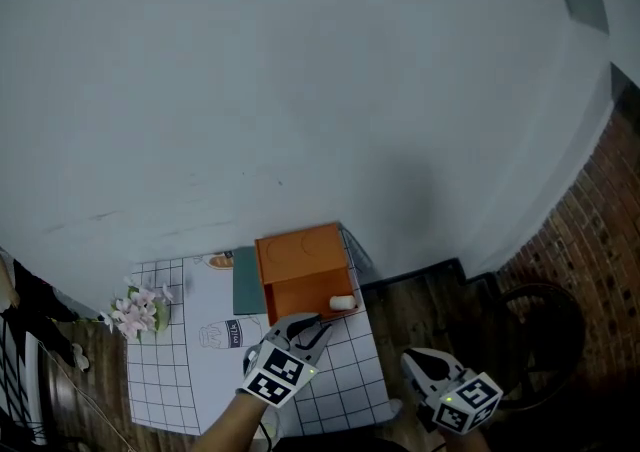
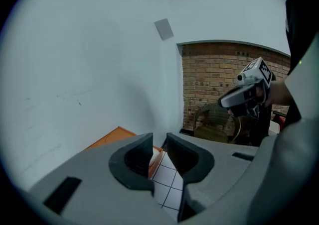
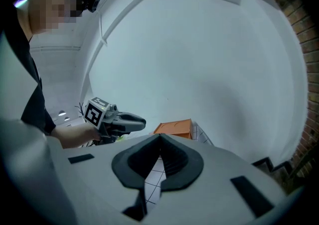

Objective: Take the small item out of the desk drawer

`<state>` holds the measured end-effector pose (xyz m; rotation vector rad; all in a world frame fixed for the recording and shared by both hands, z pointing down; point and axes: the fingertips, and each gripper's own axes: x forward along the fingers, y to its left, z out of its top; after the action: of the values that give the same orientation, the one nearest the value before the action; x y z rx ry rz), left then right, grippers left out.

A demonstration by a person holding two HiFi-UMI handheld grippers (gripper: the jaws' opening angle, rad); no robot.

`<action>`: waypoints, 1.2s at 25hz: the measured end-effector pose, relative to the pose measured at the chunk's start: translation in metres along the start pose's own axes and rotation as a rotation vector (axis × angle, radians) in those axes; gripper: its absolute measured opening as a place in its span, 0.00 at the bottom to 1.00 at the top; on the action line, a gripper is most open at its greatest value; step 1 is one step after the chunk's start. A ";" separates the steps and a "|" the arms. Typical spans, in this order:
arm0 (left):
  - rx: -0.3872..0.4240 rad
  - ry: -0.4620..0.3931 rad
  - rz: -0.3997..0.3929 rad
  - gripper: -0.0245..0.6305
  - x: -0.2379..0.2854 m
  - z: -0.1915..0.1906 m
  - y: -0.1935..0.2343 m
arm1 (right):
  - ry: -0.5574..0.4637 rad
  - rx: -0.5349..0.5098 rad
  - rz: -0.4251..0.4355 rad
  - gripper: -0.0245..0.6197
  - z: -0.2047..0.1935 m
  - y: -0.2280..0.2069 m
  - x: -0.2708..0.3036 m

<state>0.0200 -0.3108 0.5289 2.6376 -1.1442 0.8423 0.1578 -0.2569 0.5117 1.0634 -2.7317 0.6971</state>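
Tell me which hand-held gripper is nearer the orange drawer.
The left hand-held gripper: its tips are at the front of the orange drawer, while the right hand-held gripper hangs beyond the table.

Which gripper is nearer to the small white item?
Left. The left gripper is just before the item, over the table; the right gripper is beyond the table's right edge, farther off.

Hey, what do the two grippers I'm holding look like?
Both the left gripper and right gripper are grey, with curved jaws and darker inner pads. Each carries a white cube printed with black square markers.
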 end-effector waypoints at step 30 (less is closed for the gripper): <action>0.124 0.249 -0.382 0.34 0.181 -0.111 0.037 | 0.209 0.136 0.017 0.05 -0.077 0.010 0.080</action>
<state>0.0453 -0.4130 0.7170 2.6216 -0.5218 1.1429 0.0879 -0.2636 0.5988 0.9350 -2.5489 0.9515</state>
